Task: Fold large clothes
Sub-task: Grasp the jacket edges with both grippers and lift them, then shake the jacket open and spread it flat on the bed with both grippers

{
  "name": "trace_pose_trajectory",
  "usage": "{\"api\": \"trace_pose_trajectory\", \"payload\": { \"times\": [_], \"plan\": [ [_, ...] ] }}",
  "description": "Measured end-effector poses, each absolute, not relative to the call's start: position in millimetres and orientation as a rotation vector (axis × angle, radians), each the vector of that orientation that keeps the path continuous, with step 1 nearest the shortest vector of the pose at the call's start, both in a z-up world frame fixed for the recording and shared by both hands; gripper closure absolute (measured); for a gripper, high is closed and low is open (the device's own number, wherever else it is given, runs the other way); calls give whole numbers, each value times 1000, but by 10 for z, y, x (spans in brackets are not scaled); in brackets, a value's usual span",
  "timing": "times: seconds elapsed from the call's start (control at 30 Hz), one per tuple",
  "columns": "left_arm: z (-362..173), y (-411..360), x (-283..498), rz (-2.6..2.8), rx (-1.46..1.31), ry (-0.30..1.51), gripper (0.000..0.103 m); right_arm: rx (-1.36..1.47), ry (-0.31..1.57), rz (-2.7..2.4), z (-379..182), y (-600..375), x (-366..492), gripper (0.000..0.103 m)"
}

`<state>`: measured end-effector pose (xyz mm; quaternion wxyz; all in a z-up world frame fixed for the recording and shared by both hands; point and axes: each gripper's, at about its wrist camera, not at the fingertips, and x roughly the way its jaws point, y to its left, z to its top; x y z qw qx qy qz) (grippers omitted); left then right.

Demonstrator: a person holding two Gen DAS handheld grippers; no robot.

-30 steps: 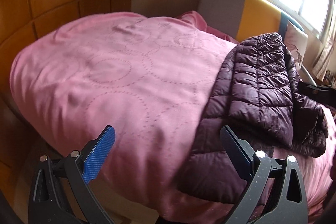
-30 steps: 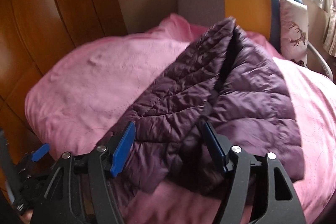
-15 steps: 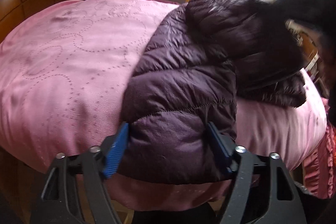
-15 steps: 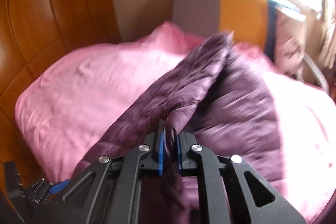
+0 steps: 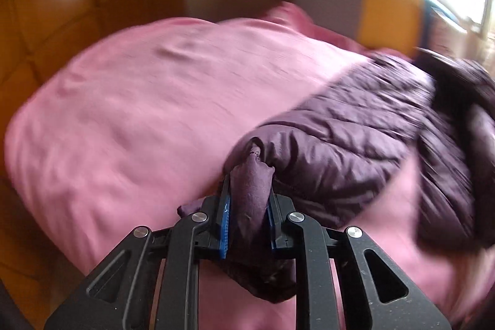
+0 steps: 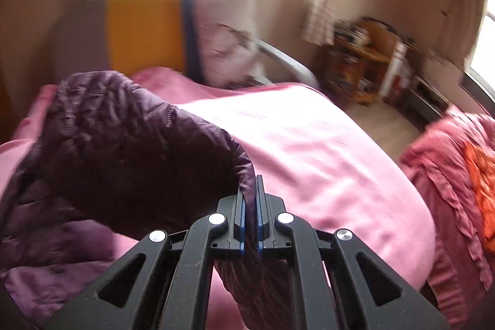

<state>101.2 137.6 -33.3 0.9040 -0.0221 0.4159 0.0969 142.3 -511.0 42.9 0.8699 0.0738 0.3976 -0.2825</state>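
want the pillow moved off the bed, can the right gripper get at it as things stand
Probably not yet. The right gripper is shut on a fold of the purple jacket, so its fingers are occupied. The way across the pink bedcover to the pillow looks clear otherwise.

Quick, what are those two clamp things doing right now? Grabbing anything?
Left gripper: just closed, pinching a bunch of the purple jacket.
Right gripper: shut tight on the jacket's edge.
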Motion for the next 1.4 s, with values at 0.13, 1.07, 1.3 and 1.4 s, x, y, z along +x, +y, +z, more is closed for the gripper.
{"api": "trace_pose_trajectory", "payload": {
  "times": [0.13, 1.07, 1.3, 1.4],
  "plan": [
    [-82, 1547, 1248, 332, -71, 815, 65, 211, 951, -760, 91, -5848, 1362, 99],
    [-867, -373, 1609, -544, -450, 1101, 97, 396, 1196, -276, -448, -5027, 1303, 57],
    [-689, -156, 1433, -537, -391, 1051, 101, 450, 1123, -134, -411, -4615, 1267, 95],
    [-627, 83, 1288, -513, -385, 1036, 101, 402, 1112, -56, -349, -4274, 1193, 96]
  ]
}}
